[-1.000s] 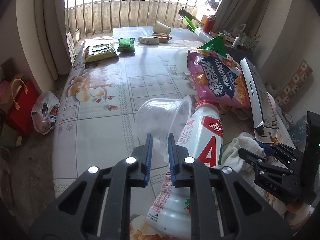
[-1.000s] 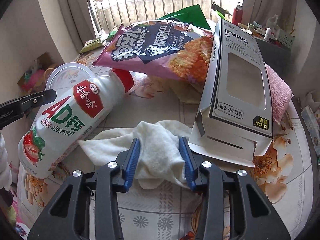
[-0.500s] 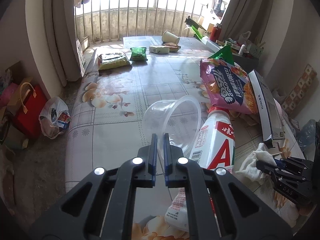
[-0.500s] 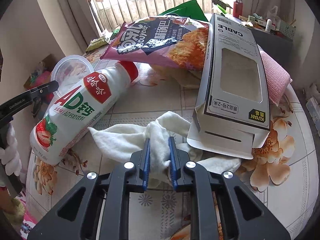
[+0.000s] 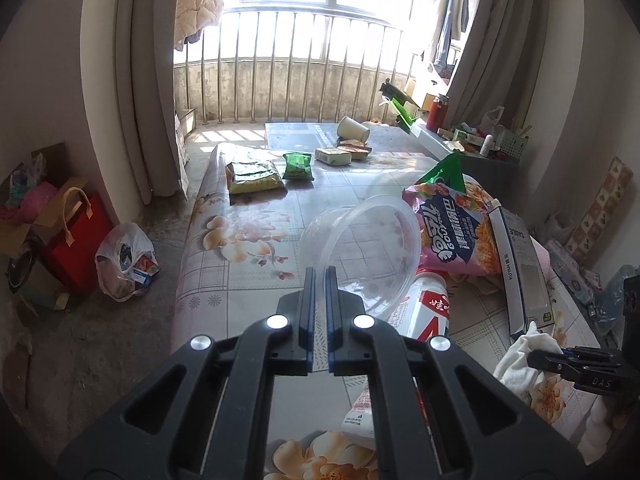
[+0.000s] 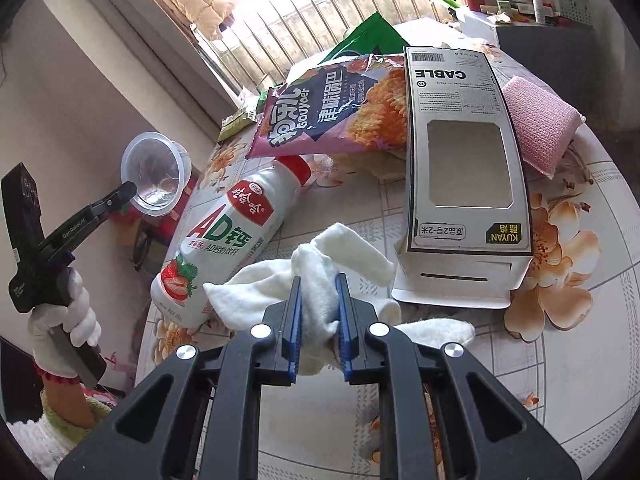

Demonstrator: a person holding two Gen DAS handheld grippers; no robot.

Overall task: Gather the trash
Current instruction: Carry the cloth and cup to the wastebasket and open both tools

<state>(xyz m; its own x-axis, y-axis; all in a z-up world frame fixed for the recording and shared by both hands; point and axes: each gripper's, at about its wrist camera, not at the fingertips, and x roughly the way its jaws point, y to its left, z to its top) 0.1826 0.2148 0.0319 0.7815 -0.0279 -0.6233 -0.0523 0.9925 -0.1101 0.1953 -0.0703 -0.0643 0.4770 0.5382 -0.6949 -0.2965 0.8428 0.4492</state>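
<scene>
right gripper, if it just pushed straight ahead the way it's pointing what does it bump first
The right gripper is shut on the white cloth. Straight ahead past that, the open end of the white cable box or the bare tablecloth beside the milk bottle probably comes first; depth is hard to judge.

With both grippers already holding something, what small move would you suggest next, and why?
Probably lift both clear of the table. The left gripper pinches the clear plastic cup by its rim; the right gripper has closed on the white cloth, which still trails on the tablecloth.
</scene>
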